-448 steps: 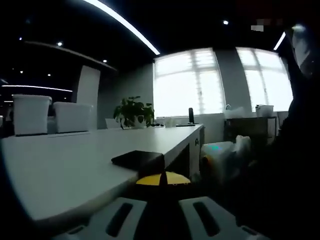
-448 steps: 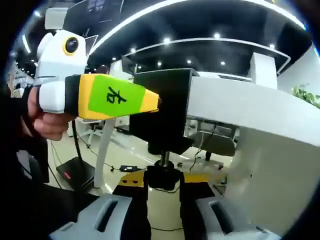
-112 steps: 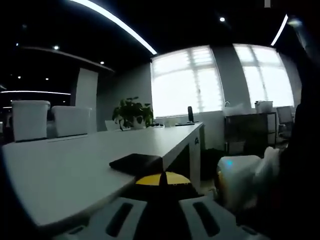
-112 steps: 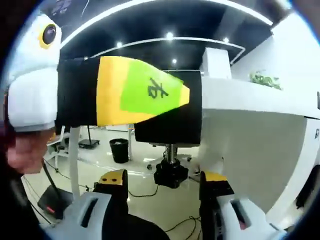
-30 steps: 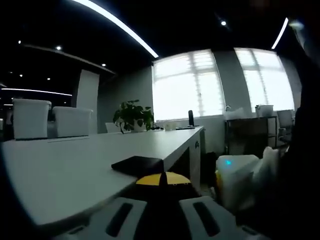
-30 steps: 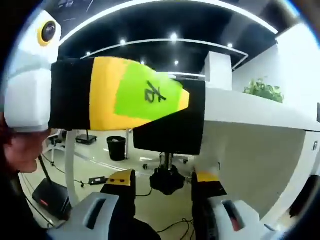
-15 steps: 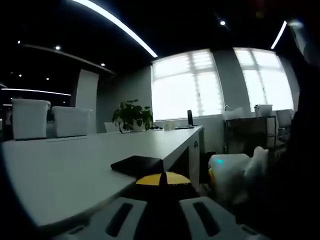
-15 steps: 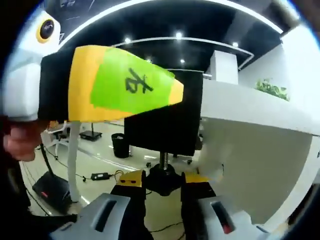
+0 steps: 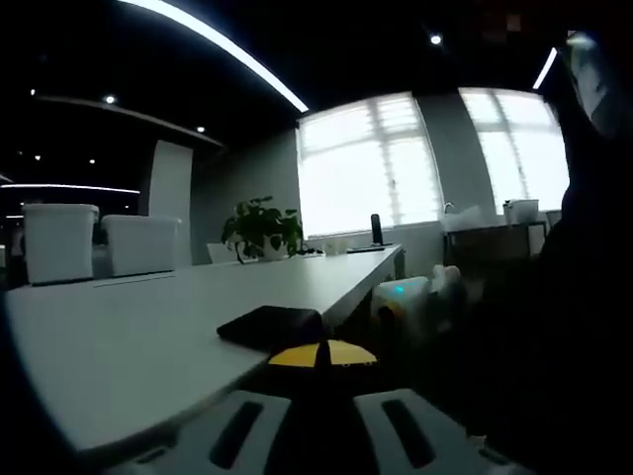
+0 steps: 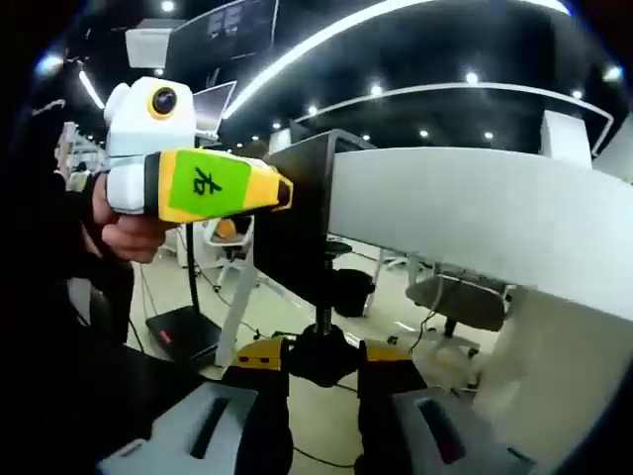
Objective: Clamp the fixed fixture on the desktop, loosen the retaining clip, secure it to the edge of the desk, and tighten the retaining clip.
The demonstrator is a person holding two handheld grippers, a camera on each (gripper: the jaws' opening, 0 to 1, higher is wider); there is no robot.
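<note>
The left gripper view is dim and backlit: the windows (image 9: pixel 371 163) are overexposed, a ceiling light strip (image 9: pixel 218 45) glares, and the right side is in deep shadow. The right gripper view is brighter, lit by ceiling spotlights (image 10: pixel 473 77). Fisheye distortion bends straight lines near the edges. Near objects appear soft.

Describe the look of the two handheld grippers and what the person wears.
The left gripper has a yellow nose with a green patch bearing a black character, and a white body. The right gripper has pale grey slotted jaws with yellow-and-black tips. The sleeve is dark.
</note>
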